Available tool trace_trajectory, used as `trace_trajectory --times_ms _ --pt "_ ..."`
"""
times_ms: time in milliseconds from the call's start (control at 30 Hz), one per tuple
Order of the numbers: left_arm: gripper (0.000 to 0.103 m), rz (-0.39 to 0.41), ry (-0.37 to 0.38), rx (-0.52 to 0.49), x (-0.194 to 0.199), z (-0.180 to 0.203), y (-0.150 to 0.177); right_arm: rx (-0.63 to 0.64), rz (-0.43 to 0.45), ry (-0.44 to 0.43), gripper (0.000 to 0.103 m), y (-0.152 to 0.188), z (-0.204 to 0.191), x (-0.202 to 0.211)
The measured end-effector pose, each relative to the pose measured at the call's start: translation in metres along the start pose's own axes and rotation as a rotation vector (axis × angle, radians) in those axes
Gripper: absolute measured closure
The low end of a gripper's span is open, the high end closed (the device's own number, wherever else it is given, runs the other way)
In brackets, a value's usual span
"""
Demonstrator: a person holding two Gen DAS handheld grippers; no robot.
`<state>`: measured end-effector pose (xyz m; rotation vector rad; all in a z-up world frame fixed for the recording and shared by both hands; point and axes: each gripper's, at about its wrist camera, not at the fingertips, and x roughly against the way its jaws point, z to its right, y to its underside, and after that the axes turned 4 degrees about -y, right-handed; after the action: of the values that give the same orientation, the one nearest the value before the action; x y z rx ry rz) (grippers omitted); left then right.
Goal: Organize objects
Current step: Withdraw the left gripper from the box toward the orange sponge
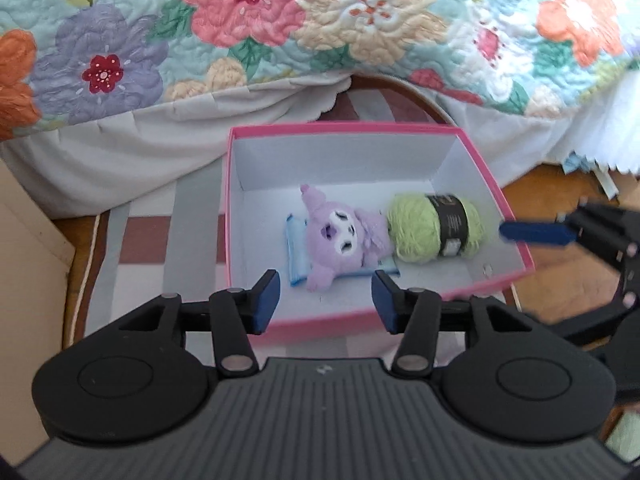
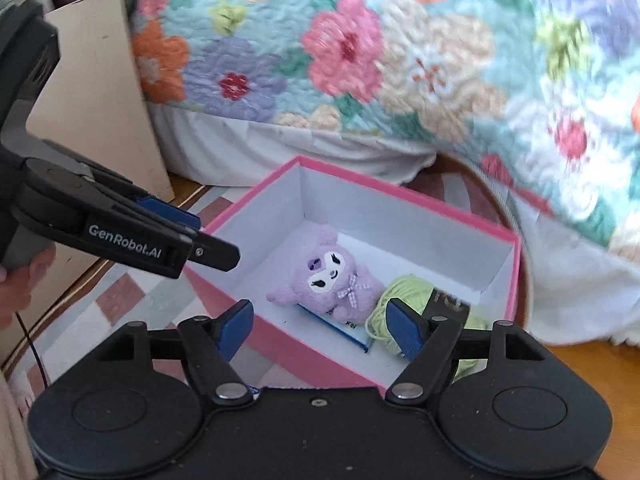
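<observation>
Nearest, the left gripper [image 1: 325, 294] is being held above the near rim of the pink box [image 1: 486, 172], its blue pads parted and nothing between them. Alongside, the right gripper [image 2: 318, 326] is being held over the same rim, its jaws spread wider and likewise empty. Inside the box, a purple plush [image 2: 330, 280] is being seen lying on a flat blue packet [image 2: 354, 330], with a green yarn ball [image 1: 434, 228] touching it. Beyond, a floral quilt [image 1: 248, 20] is being draped over the bed edge, the box sitting on a checked mat [image 1: 140, 240]. Nothing further to sort is being shown, so the job is being judged near done. Trouble is being risked if a low gripper is swung sideways: the light box could be clipped at its rim and tipped.
</observation>
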<state>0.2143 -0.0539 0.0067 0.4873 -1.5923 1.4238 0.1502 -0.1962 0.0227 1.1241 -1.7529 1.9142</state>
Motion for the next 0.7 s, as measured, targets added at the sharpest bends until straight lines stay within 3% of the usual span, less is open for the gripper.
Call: trace_trajectory --times_ms 300,700 --pt "0.048 -0.03 0.018 -0.021 0.042 0.012 0.016 0.0 0.028 0.026 0.023 -0.005 -0.014 0.045" --pt "0.046 -0.061 0.045 0.003 0.072 0.011 0.037 -0.04 0.044 -0.011 0.021 0.009 -0.029 0.075"
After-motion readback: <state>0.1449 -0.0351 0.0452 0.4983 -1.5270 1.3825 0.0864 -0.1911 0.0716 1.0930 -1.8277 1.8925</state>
